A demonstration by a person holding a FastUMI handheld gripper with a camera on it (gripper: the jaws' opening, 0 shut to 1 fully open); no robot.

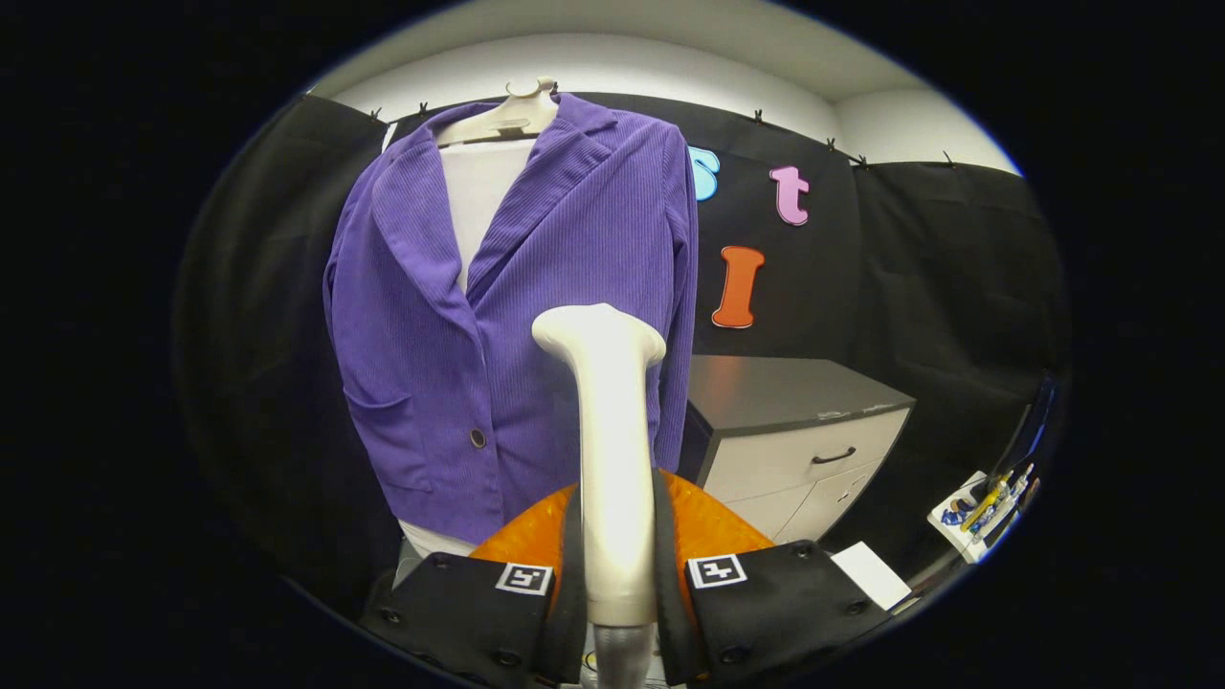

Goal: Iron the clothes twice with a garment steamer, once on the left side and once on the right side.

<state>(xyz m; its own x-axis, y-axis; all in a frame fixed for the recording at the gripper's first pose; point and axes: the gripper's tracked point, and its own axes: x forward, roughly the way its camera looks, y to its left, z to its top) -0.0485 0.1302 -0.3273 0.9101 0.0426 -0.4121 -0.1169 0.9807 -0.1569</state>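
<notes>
A purple corduroy jacket [536, 316] hangs on a pale hanger [507, 115] over a white inner garment [474, 201], straight ahead of me. The white garment steamer [608, 440] stands upright between my fingers, its head [598, 335] level with the jacket's right front panel and pointing toward it. Whether the head touches the cloth I cannot tell. My gripper [617, 574] is shut on the steamer's handle, both fingers pressing its sides.
A low cabinet [804, 440] with a dark top and pale drawers stands right of the jacket. Farther right, a small white tray [981, 512] holds several pens and small items. An orange rounded object [708, 526] lies just beyond my fingers.
</notes>
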